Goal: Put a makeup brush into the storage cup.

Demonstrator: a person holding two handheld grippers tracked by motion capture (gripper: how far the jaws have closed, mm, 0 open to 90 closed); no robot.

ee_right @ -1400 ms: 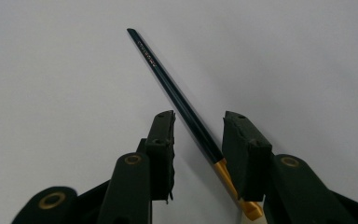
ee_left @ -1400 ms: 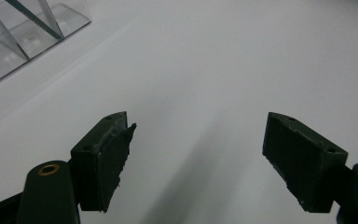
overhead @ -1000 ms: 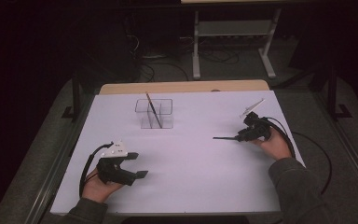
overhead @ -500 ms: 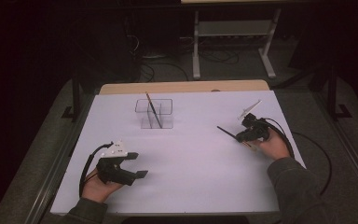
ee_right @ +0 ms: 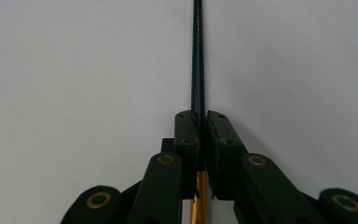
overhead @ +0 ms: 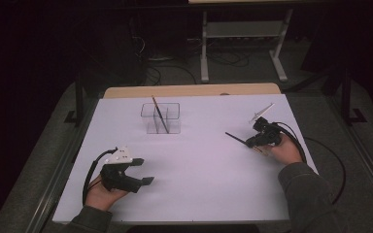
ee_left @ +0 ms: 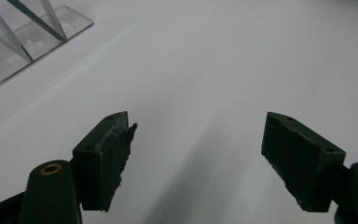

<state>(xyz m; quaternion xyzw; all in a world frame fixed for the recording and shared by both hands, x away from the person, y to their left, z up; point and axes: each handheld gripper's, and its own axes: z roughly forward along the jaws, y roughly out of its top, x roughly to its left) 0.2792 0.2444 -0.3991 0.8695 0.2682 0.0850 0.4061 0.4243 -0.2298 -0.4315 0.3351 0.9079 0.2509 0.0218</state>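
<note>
Now my right gripper (ee_right: pixel 200 128) pinches a dark pencil (ee_right: pixel 198 56); my left gripper (ee_left: pixel 198 163) rests spread on the table (overhead: pixel 199 165).

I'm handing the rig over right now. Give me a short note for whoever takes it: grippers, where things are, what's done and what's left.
Right gripper: jaws have just closed on a dark pen, which sticks out past the jaws over the table.
Left gripper: open, holding nothing, low at the near left.
Clear divided holder: far centre, one pen already leaning in it.
Done: pen gripped.
Left, most likely: carry it to the holder and drop it in.
</note>
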